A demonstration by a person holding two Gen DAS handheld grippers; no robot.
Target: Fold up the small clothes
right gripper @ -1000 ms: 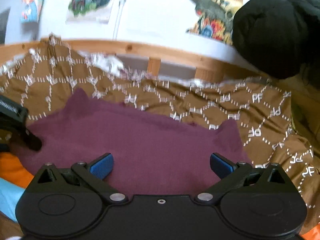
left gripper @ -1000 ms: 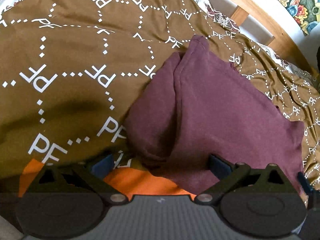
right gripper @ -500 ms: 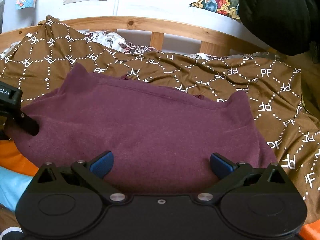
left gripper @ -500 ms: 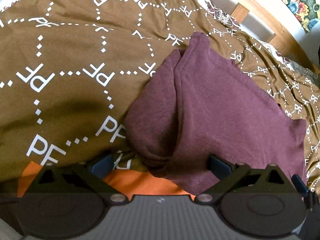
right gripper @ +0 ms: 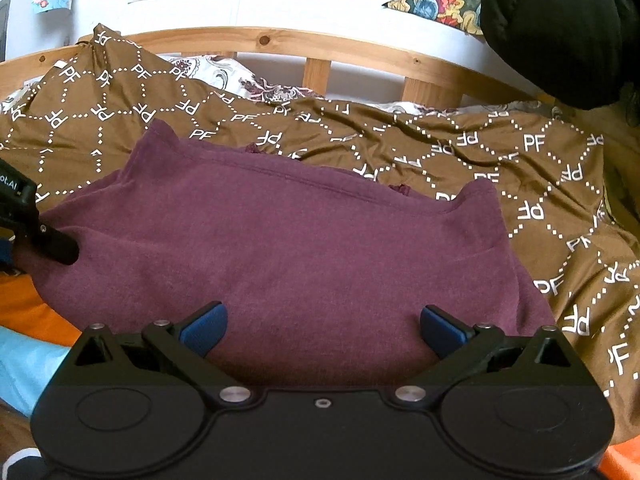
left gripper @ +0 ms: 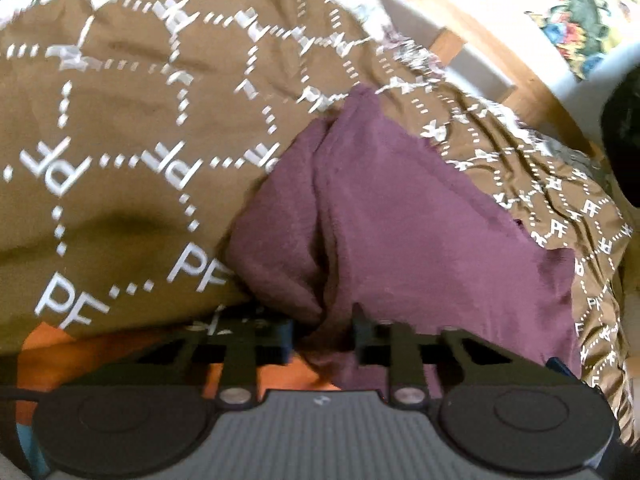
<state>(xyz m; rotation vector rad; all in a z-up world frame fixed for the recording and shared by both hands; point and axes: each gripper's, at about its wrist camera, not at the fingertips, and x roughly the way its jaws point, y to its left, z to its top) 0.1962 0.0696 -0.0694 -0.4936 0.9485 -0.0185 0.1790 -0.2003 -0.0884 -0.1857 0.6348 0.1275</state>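
A maroon garment (left gripper: 400,232) lies spread on the brown patterned bedspread (left gripper: 120,120). My left gripper (left gripper: 322,334) is shut on a bunched fold at the garment's near left edge. In the right wrist view the same garment (right gripper: 280,248) fills the middle, and the left gripper's finger (right gripper: 56,246) shows pressed into its left edge. My right gripper (right gripper: 322,330) is open, its blue pads spread just above the garment's near edge, holding nothing.
Orange cloth (left gripper: 60,340) and light blue cloth (right gripper: 24,364) lie under the garment's near side. A wooden bed rail (right gripper: 320,46) runs along the back. A black garment (right gripper: 560,28) hangs at the upper right. Pictures are on the white wall.
My left gripper has closed from open onto the garment's near left fold. The right gripper has stayed open and come slightly nearer the garment's near edge.
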